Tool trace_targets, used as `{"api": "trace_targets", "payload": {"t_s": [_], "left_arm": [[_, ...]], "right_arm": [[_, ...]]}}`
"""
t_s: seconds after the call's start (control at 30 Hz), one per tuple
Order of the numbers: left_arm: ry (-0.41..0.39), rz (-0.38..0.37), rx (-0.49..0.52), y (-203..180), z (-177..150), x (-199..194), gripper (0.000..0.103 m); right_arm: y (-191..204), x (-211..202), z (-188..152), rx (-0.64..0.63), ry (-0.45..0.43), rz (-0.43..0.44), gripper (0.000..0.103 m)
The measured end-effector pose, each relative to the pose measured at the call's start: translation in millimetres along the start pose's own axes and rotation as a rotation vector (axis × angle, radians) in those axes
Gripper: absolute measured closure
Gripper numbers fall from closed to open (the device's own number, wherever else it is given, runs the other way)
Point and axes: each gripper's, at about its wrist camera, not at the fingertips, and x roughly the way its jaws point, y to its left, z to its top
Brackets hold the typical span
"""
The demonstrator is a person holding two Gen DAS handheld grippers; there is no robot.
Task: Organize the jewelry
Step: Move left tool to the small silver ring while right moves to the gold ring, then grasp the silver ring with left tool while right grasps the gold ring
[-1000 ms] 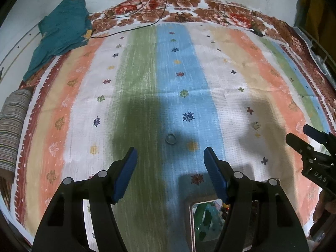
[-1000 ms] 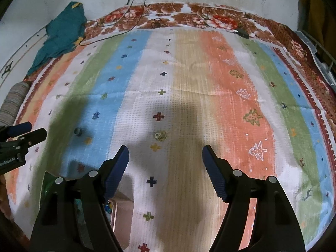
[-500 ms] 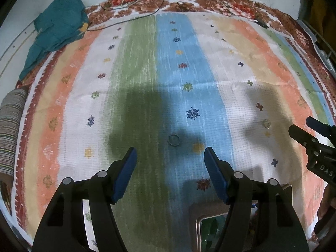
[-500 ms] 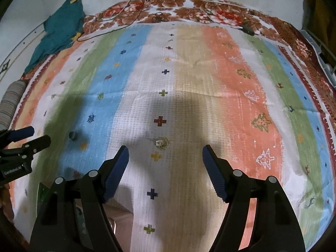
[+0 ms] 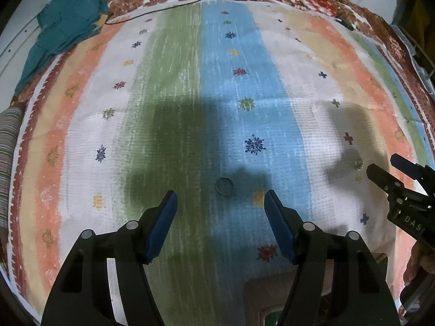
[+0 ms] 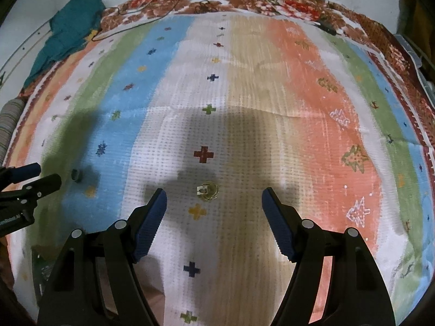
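Left gripper (image 5: 220, 203): your jaws are spread wide with nothing between the pads, pointing steeply down at the striped cloth (image 5: 174, 87).
Plain ring (image 5: 224, 186): a small band lying flat right where the green and blue stripes meet, just beyond your left fingertips and roughly centered between them. Not touching either pad.
Right gripper (image 6: 213, 199): same deal, jaws well apart, nothing in them.
Stone ring (image 6: 208, 190): a goldish ring with a little setting, sitting on the white stripe just past your right fingertips, between a red cross above and a yellow cross below. Apart from both pads.
Rings vs each other: well apart, plain one to the left, stone one to the right.
Box (image 5: 272, 293): only a tan corner shows at the near edge under your left gripper; can't tell what's in it.
Teal cloth (image 5: 68, 19): bunched at the far left corner.
Black cable (image 5: 163, 11): runs along the far floral border.
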Motion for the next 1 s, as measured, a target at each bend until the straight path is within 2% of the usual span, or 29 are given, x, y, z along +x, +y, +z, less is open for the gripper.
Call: {"api": "trace_targets", "payload": {"t_s": [0.53,0.67,0.7,0.73,0.77,0.97,1.0], "left_arm": [[0.041,-0.001,0.012,-1,7,22,0.041],[0.054,-0.006,0.013,-1,9,29,0.048],[0.057,-0.010,0.014,-1,9,31,0.053],[0.061,-0.016,0.016,-1,9,32,0.056],[0.065,-0.022,0.019,-1,9,34,0.063],[0.084,-0.026,0.037,-1,8,44,0.075],[0.079,-0.026,0.039,-1,8,44,0.077]], "right_arm": [[8,25,7,-0.010,0.035,0.018,0.031],[8,30,7,-0.005,0.046,0.025,0.031],[7,31,7,-0.003,0.048,0.028,0.034],[7,33,7,0.001,0.053,0.031,0.042],[6,35,7,0.010,0.061,0.036,0.046],[2,38,9,0.030,0.072,0.055,0.050],[2,39,9,0.031,0.071,0.055,0.054]]}}
